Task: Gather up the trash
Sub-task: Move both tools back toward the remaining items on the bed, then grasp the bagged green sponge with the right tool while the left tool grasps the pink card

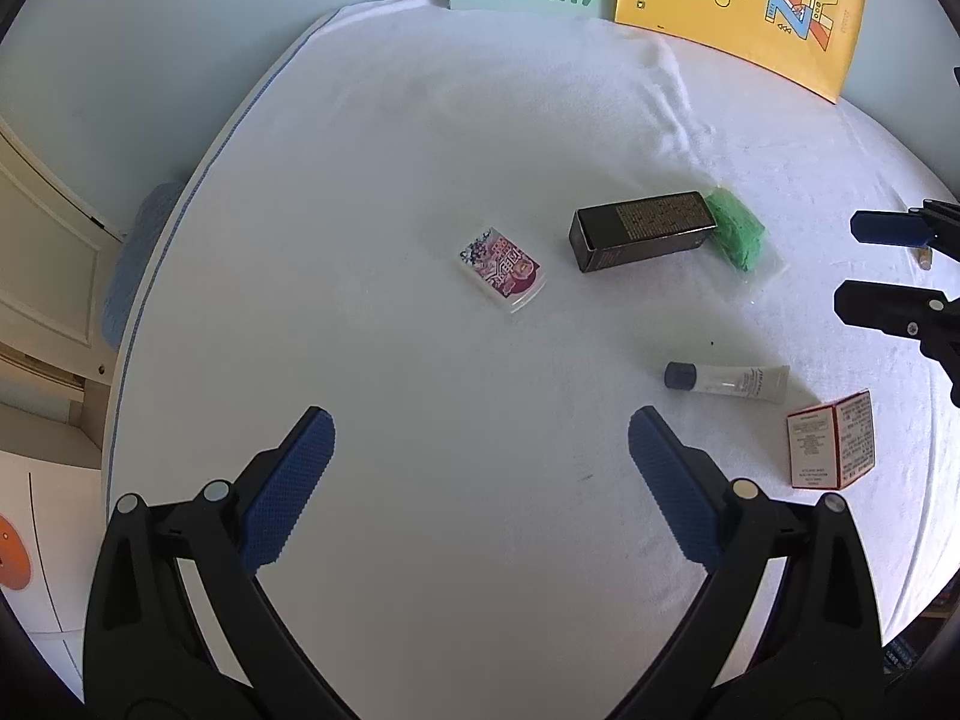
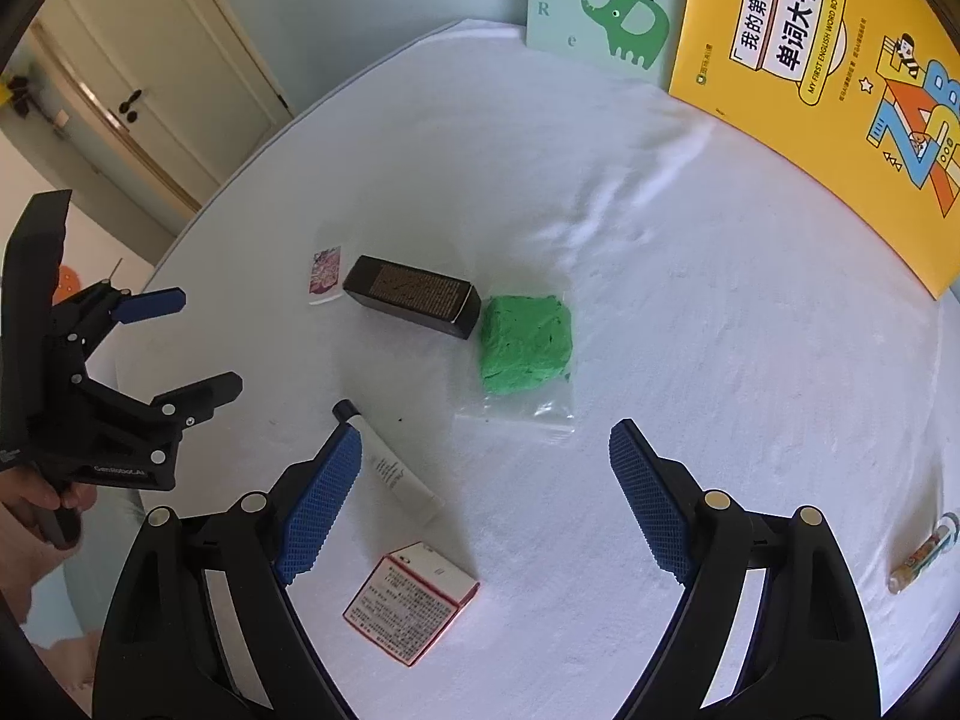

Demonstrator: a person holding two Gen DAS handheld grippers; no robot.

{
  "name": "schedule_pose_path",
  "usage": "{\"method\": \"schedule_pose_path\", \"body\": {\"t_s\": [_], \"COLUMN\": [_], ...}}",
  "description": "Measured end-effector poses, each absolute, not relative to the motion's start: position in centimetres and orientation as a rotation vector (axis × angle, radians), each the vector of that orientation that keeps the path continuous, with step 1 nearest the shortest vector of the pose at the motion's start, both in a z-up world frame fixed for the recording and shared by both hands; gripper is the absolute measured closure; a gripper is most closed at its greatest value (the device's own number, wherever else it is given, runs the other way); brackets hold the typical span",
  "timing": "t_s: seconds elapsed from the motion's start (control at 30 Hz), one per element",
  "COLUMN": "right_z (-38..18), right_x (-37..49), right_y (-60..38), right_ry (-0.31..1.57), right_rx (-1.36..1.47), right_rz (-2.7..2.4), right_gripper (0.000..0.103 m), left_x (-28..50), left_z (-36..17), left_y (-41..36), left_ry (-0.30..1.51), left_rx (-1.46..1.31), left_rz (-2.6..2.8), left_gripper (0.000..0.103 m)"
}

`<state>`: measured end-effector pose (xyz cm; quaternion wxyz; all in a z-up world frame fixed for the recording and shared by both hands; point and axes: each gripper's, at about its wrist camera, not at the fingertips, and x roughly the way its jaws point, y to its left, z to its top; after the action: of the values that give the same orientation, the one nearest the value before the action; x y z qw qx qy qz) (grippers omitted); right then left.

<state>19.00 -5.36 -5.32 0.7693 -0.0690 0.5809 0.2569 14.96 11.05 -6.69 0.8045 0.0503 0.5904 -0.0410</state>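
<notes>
In the left wrist view, the left gripper (image 1: 480, 426) is pointing steeply down over the white-covered surface (image 1: 420, 150), its blue-padded fingers (image 1: 288, 492) spread wide with nothing between them. Ahead of it are lying a small pink packet (image 1: 503, 268), a black box (image 1: 643, 230) with a green bag (image 1: 735, 237) touching its far end, a white tube (image 1: 726, 383) with a dark cap, and a red-edged carton (image 1: 831, 441) standing upright near the tube. The right gripper (image 1: 882, 267) is reaching in from the right edge, its fingers apart and holding nothing.

In the right wrist view, the right gripper (image 2: 486, 438) is also angling down at the surface (image 2: 720, 330), its fingers (image 2: 318, 504) standing wide and empty. The white tube (image 2: 390, 468) is lying partly behind its left finger, the red-edged carton (image 2: 411, 603) is sitting below between the fingers, and the green bag (image 2: 525, 345) is resting beyond, against the black box (image 2: 414, 297). The pink packet (image 2: 326, 273) is showing just past the box. A small orange tube (image 2: 918, 552) is lying apart at the right edge. A hand (image 2: 42, 498) at the left is gripping the handle of the left gripper (image 2: 204, 342), which is hanging open. A yellow book (image 2: 828, 96) and an elephant card (image 2: 606, 12) are leaning at the back.
</notes>
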Motion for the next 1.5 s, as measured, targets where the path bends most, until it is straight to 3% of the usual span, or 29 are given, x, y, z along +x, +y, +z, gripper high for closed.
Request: {"method": "schedule_pose_path", "body": {"t_s": [0.87, 1.07, 1.23, 1.3, 1.4, 1.5], "right_z": [-10.1, -10.6, -11.0, -10.9, -10.7, -10.7], "right_x": [23.0, 22.8, 23.3, 23.4, 23.7, 23.8], "right_y": [-3.7, -2.8, -1.9, -1.9, -2.4, -2.6], "right_ry": [1.311, 1.305, 1.288, 1.282, 1.287, 1.295], "right_rx": [-0.244, -0.282, -0.314, -0.329, -0.312, -0.291], "right_rz": [0.536, 0.545, 0.532, 0.524, 0.522, 0.524], "right_gripper": [0.017, 0.019, 0.031, 0.043, 0.054, 0.055], "left_x": [21.7, 22.2, 22.3, 22.3, 22.2, 22.3], "left_z": [-11.7, -11.8, -11.5, -11.2, -10.9, -10.9], "left_y": [10.9, 10.9, 10.6, 10.7, 10.8, 10.6], "left_ry": [1.335, 1.312, 1.289, 1.282, 1.277, 1.277], "left_rx": [0.043, 0.062, 0.068, 0.060, 0.042, 0.048], "left_rz": [-0.157, -0.149, -0.153, -0.142, -0.124, -0.126], "left_gripper": [0.007, 0.012, 0.023, 0.038, 0.062, 0.064]}}
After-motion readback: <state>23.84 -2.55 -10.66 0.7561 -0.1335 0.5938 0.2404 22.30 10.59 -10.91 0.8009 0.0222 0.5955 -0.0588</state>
